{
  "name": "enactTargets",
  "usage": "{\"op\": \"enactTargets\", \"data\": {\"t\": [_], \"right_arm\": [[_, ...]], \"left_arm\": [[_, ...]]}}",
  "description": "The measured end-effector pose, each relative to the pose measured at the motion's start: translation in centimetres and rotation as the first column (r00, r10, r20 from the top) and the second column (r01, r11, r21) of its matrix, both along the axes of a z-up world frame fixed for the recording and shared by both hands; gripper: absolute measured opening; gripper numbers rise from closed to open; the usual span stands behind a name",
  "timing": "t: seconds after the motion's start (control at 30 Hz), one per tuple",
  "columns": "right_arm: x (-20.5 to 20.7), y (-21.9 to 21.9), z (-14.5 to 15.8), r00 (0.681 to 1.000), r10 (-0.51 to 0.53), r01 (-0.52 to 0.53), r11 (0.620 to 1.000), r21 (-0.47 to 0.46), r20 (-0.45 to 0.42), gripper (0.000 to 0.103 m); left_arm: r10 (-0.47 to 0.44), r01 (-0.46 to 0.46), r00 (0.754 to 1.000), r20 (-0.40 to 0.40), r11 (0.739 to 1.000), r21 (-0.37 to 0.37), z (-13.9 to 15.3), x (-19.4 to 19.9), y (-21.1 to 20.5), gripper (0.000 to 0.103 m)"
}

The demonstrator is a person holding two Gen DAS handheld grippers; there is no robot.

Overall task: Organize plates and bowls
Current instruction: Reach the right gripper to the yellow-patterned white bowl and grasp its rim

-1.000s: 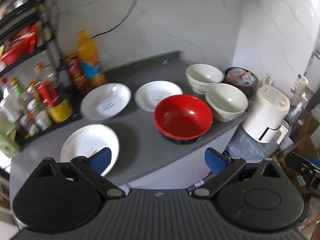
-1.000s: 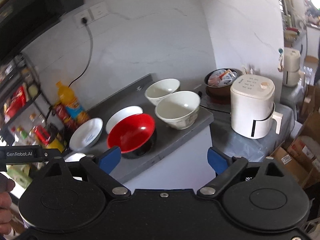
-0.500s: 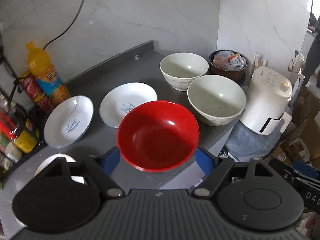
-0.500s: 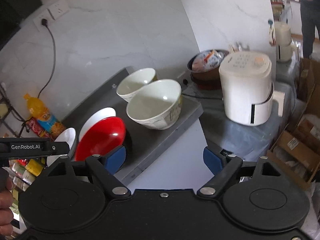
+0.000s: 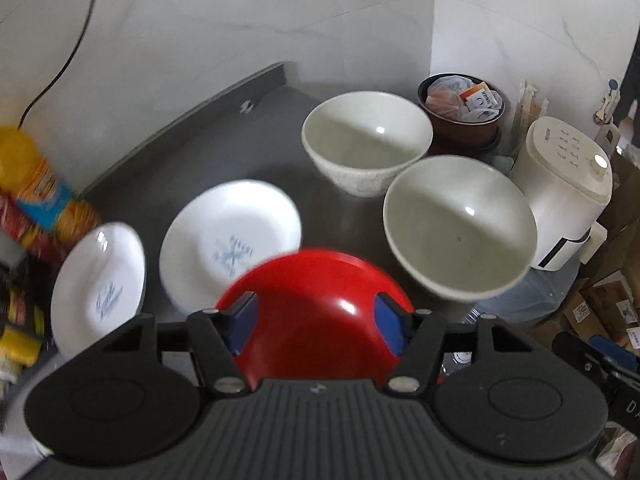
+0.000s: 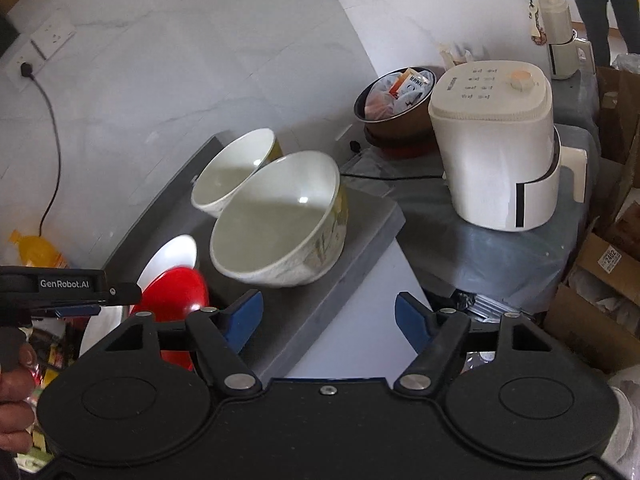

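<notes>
A red bowl [image 5: 320,280] sits at the front edge of the grey counter [image 5: 200,152]. My left gripper [image 5: 316,320] is open, its blue fingertips straddling the bowl's near rim from above. Behind it lie two white plates [image 5: 232,240] [image 5: 100,284] and two white bowls, one near [image 5: 460,228] and one far [image 5: 368,140]. My right gripper [image 6: 328,316] is open and holds nothing; it hovers off the counter's corner, just short of the near white bowl [image 6: 276,220]. The far bowl [image 6: 234,168] and red bowl [image 6: 176,296] also show there.
A white air fryer [image 6: 496,140] and a brown pot of packets [image 6: 396,100] stand right of the counter. Bottles [image 5: 28,168] crowd the left. Cardboard boxes [image 6: 608,280] sit low on the right. A person [image 6: 600,0] stands far back. A hand [image 6: 16,380] holds the left gripper.
Both grippers moved forward toward the counter. The left one came down over the red bowl; the right one closed in on the near white bowl. Both stayed open.
</notes>
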State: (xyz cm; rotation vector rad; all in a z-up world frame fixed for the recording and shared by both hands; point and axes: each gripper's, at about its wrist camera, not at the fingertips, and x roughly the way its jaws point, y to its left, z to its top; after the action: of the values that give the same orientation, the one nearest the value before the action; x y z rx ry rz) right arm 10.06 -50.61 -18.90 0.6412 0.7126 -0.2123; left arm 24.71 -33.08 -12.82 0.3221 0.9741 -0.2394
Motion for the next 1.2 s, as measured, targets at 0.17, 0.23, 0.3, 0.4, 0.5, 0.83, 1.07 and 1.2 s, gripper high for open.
{"op": "enactTargets", "data": {"t": [0.17, 0.23, 0.3, 0.4, 0.5, 0.83, 1.07, 1.2], "right_arm": [[1.9, -1.4, -0.6, 0.999, -0.052, 0.052, 0.997, 0.048, -0.001, 0.072], [2.6, -1.9, -0.9, 0.997, -0.071, 0.071, 0.994, 0.086, -0.006, 0.072], [3.1, -2.2, -1.2, 0.996, -0.085, 0.085, 0.990, 0.117, -0.006, 0.072], [4.0, -2.4, -1.6, 0.994, -0.108, 0.109, 0.984, 0.138, -0.017, 0.072], [4.4, -2.6, -1.7, 0.992, -0.127, 0.127, 0.978, 0.165, -0.016, 0.072], [4.8, -3.1, -3.3, 0.984, -0.171, 0.177, 0.949, 0.262, -0.047, 0.073], [5.1, -3.1, -5.2, 0.979, -0.198, 0.202, 0.915, 0.349, -0.048, 0.072], [5.5, -3.3, -6.0, 0.978, -0.200, 0.206, 0.904, 0.376, -0.055, 0.067]], "left_arm": [[-0.044, 0.044, 0.999, 0.002, 0.999, -0.012, -0.2, 2.8, -1.5, 0.063], [-0.051, 0.051, 0.999, 0.008, 0.998, -0.029, -0.2, 3.7, -1.8, 0.061], [-0.061, 0.062, 0.998, 0.004, 0.997, -0.046, -0.4, 4.6, -2.2, 0.061], [-0.075, 0.074, 0.997, -0.013, 0.996, -0.050, -0.9, 5.8, -2.8, 0.061], [-0.076, 0.073, 0.996, -0.039, 0.995, -0.062, -1.5, 6.8, -3.1, 0.059], [-0.097, 0.091, 0.991, -0.094, 0.994, -0.061, -3.6, 8.5, -4.7, 0.051], [-0.119, 0.116, 0.986, -0.113, 0.993, -0.028, -5.2, 9.0, -6.1, 0.044], [-0.111, 0.110, 0.985, -0.133, 0.994, -0.018, -6.3, 9.6, -6.4, 0.040]]}}
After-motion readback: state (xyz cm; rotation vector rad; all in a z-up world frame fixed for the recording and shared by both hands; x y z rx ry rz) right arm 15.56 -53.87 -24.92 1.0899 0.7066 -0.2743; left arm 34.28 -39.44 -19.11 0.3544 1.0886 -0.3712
